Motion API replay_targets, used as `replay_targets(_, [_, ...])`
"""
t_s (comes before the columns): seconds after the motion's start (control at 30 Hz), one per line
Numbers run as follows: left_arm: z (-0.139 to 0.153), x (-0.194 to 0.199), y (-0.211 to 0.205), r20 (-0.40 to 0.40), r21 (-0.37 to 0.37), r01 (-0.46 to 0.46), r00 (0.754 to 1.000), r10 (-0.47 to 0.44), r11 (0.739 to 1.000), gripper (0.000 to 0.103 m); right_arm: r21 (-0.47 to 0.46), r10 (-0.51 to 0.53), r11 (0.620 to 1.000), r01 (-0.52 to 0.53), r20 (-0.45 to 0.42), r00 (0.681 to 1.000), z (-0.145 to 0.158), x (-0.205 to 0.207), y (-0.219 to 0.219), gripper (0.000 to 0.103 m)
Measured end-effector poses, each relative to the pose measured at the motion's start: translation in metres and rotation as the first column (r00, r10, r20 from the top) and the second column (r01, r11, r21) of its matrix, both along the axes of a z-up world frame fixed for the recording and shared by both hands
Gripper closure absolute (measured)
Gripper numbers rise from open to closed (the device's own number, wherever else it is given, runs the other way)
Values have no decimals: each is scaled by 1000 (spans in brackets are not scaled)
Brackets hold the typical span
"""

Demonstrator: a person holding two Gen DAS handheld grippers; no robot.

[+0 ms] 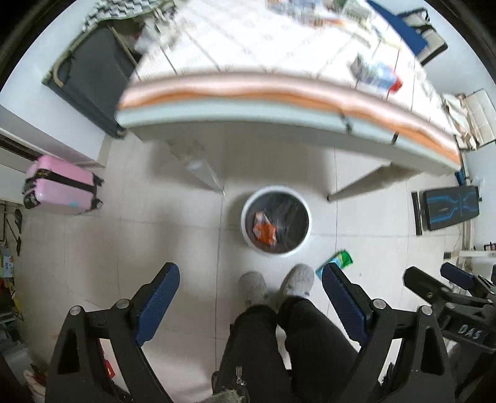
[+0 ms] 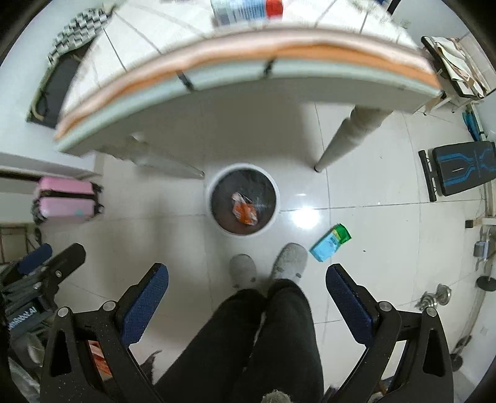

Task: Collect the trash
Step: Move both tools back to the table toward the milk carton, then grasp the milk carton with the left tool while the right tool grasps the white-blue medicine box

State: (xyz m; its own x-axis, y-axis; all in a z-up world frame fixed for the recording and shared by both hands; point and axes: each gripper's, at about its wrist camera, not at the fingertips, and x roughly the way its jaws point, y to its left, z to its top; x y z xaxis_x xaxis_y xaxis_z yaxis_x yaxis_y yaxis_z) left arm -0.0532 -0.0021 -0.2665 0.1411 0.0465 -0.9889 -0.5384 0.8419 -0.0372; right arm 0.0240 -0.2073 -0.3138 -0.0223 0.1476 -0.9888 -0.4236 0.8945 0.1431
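A white round bin (image 1: 276, 220) with a dark liner stands on the floor in front of the table; an orange wrapper (image 1: 264, 231) lies inside it. The bin (image 2: 242, 199) and wrapper (image 2: 245, 210) also show in the right wrist view. A blue-and-green packet (image 2: 330, 243) lies on the floor right of the bin, near the person's slippers; the left wrist view shows it too (image 1: 336, 261). My left gripper (image 1: 250, 279) is open and empty, high above the floor. My right gripper (image 2: 247, 279) is open and empty too, beside the left one.
A tiled table (image 1: 279, 102) with an orange-striped edge carries a plastic bottle (image 2: 246, 9) and other items. A pink suitcase (image 1: 60, 189) stands at the left, a black-and-blue bench (image 2: 462, 169) at the right. The person's legs (image 2: 263, 341) and grey slippers are below.
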Motion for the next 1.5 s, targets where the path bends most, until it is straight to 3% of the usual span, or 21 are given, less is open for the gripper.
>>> replay_targets(0.23, [45,50,12,93,59,-10,996,5,998,9,72,-85,994,81,66,994,74,46,-3,1])
replay_targets(0.4, [54,117,6,109,6,-12,994,12,1000,9,43,-126,992,121,132,983,94,121,-6,1])
replay_targets(0.6, [25,212,-7,61,-122,-57,996,65,991,9,-20,-148,988,151,129,981,64,221,-13,1])
replay_targets(0.77, [-20,286,-22,-47,-205,-79,996,71,976,10,-52,-178,982,183,91,980,31,299,-27,1])
replay_targets(1.0, [-73,331,-25,-187,-184,-114,979,79,976,12,-79,-172,982,174,32,985,2,384,-48,1])
replay_targets(1.17, [-70,334,-19,-172,-105,-103,981,84,989,14,-61,-142,988,141,-10,990,-8,418,-40,0])
replay_targets(1.3, [-52,337,13,-141,-15,-166,977,162,986,14,-30,-51,998,51,7,999,-2,447,-11,0])
replay_targets(1.37, [-44,341,29,-123,33,-189,974,192,981,14,-23,83,996,-82,45,996,6,464,21,1])
replay_targets(1.43, [-41,345,40,-109,66,-216,969,223,974,14,-103,269,961,-258,109,957,10,477,58,1])
replay_targets(1.5, [-43,347,47,-101,67,-246,962,252,967,14,-231,498,858,-458,161,852,6,489,101,1])
